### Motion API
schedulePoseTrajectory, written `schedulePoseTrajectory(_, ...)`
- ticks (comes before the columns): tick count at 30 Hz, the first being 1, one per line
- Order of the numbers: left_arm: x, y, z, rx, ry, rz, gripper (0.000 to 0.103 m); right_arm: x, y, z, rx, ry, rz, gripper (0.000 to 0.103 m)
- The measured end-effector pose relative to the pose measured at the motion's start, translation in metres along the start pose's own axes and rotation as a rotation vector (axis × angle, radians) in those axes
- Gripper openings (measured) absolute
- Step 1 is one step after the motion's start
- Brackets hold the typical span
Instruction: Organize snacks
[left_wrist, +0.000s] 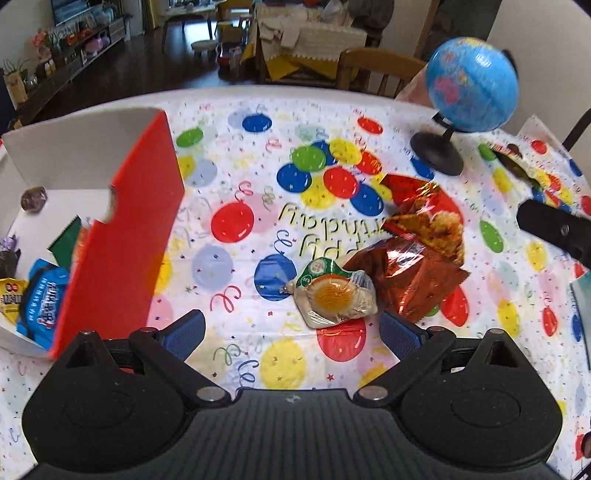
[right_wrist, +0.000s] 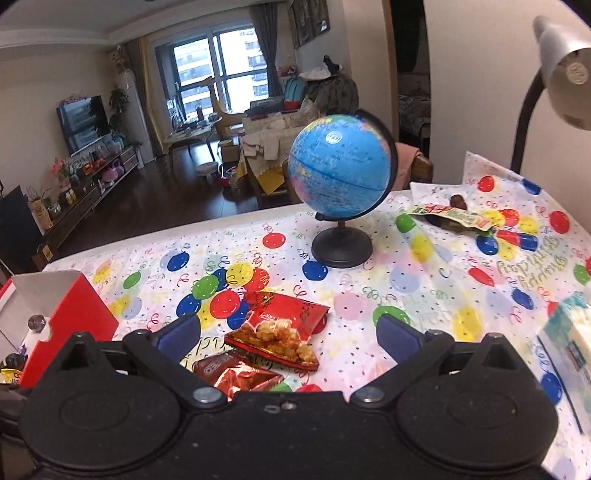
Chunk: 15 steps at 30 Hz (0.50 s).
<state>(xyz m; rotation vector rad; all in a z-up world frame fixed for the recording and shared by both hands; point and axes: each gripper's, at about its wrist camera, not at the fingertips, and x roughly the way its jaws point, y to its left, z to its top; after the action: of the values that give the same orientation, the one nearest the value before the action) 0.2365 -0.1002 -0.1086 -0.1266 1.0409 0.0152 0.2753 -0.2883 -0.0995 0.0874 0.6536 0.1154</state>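
My left gripper (left_wrist: 293, 330) is open and empty, just short of a clear jelly cup (left_wrist: 334, 293) with an orange centre on the balloon tablecloth. Behind the cup lie a dark red foil packet (left_wrist: 413, 280) and a red fried-snack bag (left_wrist: 424, 210). A red and white box (left_wrist: 122, 221) at the left holds a blue packet (left_wrist: 44, 302), a yellow packet (left_wrist: 11, 299) and a green packet (left_wrist: 68, 240). My right gripper (right_wrist: 288, 334) is open and empty above the red snack bag (right_wrist: 280, 325) and the foil packet (right_wrist: 236, 374). The box (right_wrist: 70, 317) shows at the left there.
A blue globe (left_wrist: 469, 85) on a black stand sits at the back right, also in the right wrist view (right_wrist: 340, 166). A green snack packet (right_wrist: 454, 216) lies beyond it. A lamp (right_wrist: 561, 70) stands far right. A teal box (right_wrist: 569, 343) is at the right edge.
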Motion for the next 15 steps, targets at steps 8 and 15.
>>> schedulePoseTrajectory(8, 0.034, -0.010, 0.006, 0.038, 0.036, -0.010, 0.101, 0.052, 0.002, 0.006, -0.008, 0.063, 0.000, 0.101)
schedulePoseTrajectory(15, 0.055, -0.014, 0.011, 0.038, 0.083, -0.076, 0.101, 0.099, 0.002, 0.011, 0.022, 0.106, -0.055, 0.101)
